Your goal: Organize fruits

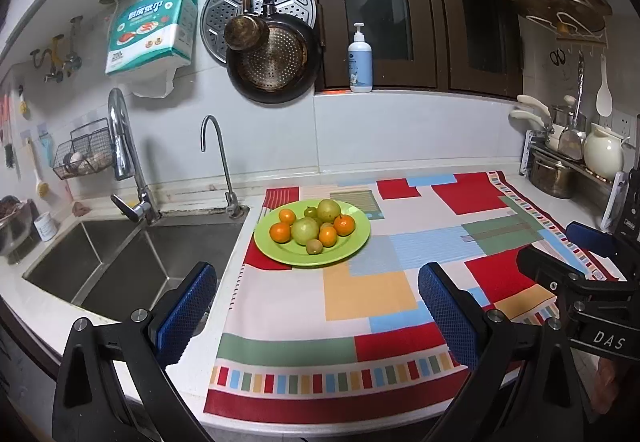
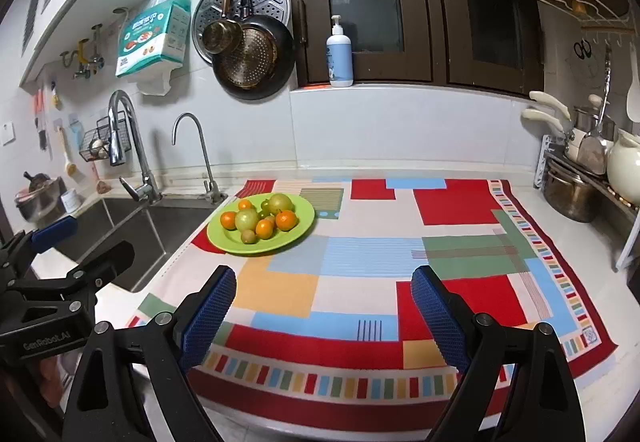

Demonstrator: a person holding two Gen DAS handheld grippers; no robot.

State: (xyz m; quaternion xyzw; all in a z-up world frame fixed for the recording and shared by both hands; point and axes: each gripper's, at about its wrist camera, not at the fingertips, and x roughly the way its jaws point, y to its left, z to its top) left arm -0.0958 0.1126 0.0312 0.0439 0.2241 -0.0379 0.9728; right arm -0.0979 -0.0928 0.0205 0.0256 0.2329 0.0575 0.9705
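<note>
A green plate (image 1: 352, 242) (image 2: 224, 240) sits on the far left part of a colourful patterned cloth (image 1: 360, 306) (image 2: 360, 282). It holds several oranges (image 1: 280, 232) (image 2: 286, 220), two pale green guavas (image 1: 305, 230) (image 2: 247, 219) and small green-brown fruits (image 1: 314, 247) (image 2: 249, 236). My left gripper (image 1: 316, 306) is open and empty, near the cloth's front, short of the plate. My right gripper (image 2: 324, 314) is open and empty over the cloth's front, right of the plate. Each gripper shows at the edge of the other's view (image 1: 576, 262) (image 2: 80, 254).
A steel double sink (image 1: 132, 262) (image 2: 132, 238) with two faucets (image 1: 128, 162) (image 2: 200, 158) lies left of the cloth. A dish rack with pots and a white jug (image 1: 600, 158) (image 2: 624, 166) stands at the right. Pans (image 1: 272, 58) hang on the back wall; a soap bottle (image 1: 360, 60) stands on the sill.
</note>
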